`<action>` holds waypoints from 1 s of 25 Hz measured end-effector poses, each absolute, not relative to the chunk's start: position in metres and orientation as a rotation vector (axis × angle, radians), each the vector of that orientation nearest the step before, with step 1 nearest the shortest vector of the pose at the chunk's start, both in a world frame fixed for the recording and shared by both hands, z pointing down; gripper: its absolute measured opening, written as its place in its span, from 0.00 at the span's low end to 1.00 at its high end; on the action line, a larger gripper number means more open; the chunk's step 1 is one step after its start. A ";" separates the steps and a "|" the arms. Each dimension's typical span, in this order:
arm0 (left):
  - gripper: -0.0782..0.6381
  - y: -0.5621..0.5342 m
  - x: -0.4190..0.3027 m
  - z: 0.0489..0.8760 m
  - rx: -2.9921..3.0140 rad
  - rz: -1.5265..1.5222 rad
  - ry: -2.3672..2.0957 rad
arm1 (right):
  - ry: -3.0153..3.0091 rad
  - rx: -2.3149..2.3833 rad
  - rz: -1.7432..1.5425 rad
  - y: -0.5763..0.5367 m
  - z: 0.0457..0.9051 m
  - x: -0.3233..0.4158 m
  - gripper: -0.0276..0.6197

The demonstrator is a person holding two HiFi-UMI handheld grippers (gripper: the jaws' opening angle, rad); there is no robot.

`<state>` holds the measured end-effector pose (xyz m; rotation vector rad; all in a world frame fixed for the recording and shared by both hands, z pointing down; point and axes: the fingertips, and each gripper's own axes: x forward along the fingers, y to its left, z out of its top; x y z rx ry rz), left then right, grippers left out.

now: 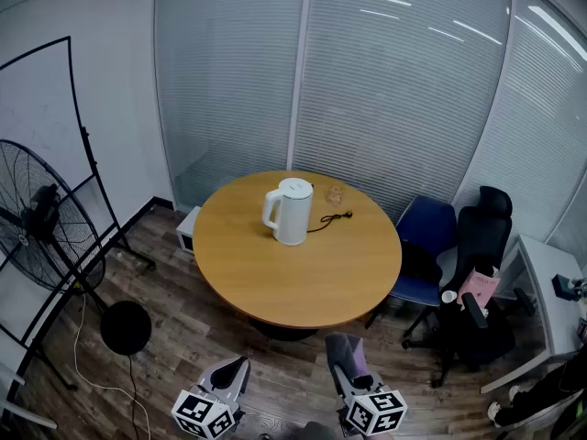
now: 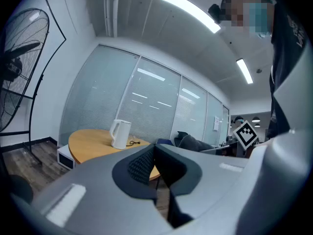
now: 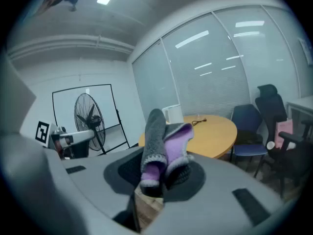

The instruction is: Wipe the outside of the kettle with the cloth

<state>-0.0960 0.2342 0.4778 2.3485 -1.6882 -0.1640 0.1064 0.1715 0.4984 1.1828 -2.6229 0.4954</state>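
A white kettle point(image 1: 290, 211) stands upright on the round wooden table point(image 1: 303, 273), towards its far side, handle to the left. It also shows small in the left gripper view as the kettle point(image 2: 120, 133) and, partly hidden, behind the cloth in the right gripper view. My right gripper point(image 1: 351, 373) is shut on a grey and purple cloth point(image 3: 164, 146), folded and sticking up between the jaws; the cloth point(image 1: 347, 354) shows near the table's front edge. My left gripper point(image 1: 234, 374) is shut with nothing in it. Both grippers hang short of the table.
A black cord point(image 1: 332, 218) and a small glass point(image 1: 335, 193) lie behind the kettle. A large standing fan point(image 1: 46, 227) is at the left. A blue chair point(image 1: 429, 246) and a black chair point(image 1: 477, 273) stand right of the table, beside a desk point(image 1: 550, 282).
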 end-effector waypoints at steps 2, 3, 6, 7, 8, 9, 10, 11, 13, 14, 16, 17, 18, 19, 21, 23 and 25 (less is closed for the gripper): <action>0.12 0.242 -0.095 0.481 2.352 -0.116 -1.702 | -2.616 1.186 0.511 0.178 0.503 0.112 0.19; 0.12 0.246 -0.092 0.482 2.344 -0.104 -1.711 | -2.614 1.181 0.516 0.180 0.504 0.116 0.19; 0.12 0.254 -0.074 0.484 2.299 -0.101 -1.753 | -2.636 1.143 0.526 0.183 0.504 0.135 0.19; 0.12 0.255 -0.064 0.485 2.284 -0.100 -1.771 | -2.646 1.126 0.529 0.182 0.504 0.145 0.19; 0.12 0.255 -0.053 0.485 2.270 -0.098 -1.790 | -2.655 1.105 0.530 0.182 0.503 0.156 0.19; 0.12 0.254 -0.039 0.486 2.255 -0.100 -1.807 | -2.662 1.083 0.529 0.181 0.503 0.169 0.19; 0.12 0.251 -0.023 0.486 2.244 -0.104 -1.822 | -2.668 1.063 0.526 0.180 0.502 0.183 0.19; 0.12 0.249 -0.006 0.486 2.234 -0.109 -1.833 | -2.674 1.045 0.524 0.178 0.501 0.199 0.19; 0.12 0.246 0.027 0.487 2.217 -0.119 -1.857 | -2.683 1.011 0.522 0.177 0.502 0.229 0.19; 0.12 0.244 0.043 0.489 2.204 -0.124 -1.871 | -2.687 0.993 0.515 0.176 0.502 0.242 0.19; 0.12 0.241 0.068 0.493 2.178 -0.128 -1.894 | -2.698 0.956 0.496 0.175 0.503 0.264 0.19; 0.12 0.240 0.078 0.494 2.168 -0.125 -1.904 | -2.707 0.941 0.491 0.174 0.503 0.273 0.19; 0.12 0.240 0.086 0.495 2.161 -0.121 -1.914 | -2.717 0.932 0.488 0.174 0.503 0.280 0.19; 0.12 0.240 0.094 0.495 2.156 -0.116 -1.923 | -2.725 0.926 0.486 0.173 0.502 0.286 0.19; 0.12 0.241 0.106 0.495 2.149 -0.110 -1.935 | -2.737 0.923 0.494 0.173 0.502 0.297 0.19; 0.12 0.241 0.114 0.493 2.147 -0.107 -1.944 | -2.750 0.924 0.508 0.172 0.500 0.306 0.19; 0.12 0.240 0.121 0.491 2.151 -0.102 -1.954 | -2.760 0.924 0.522 0.170 0.499 0.313 0.19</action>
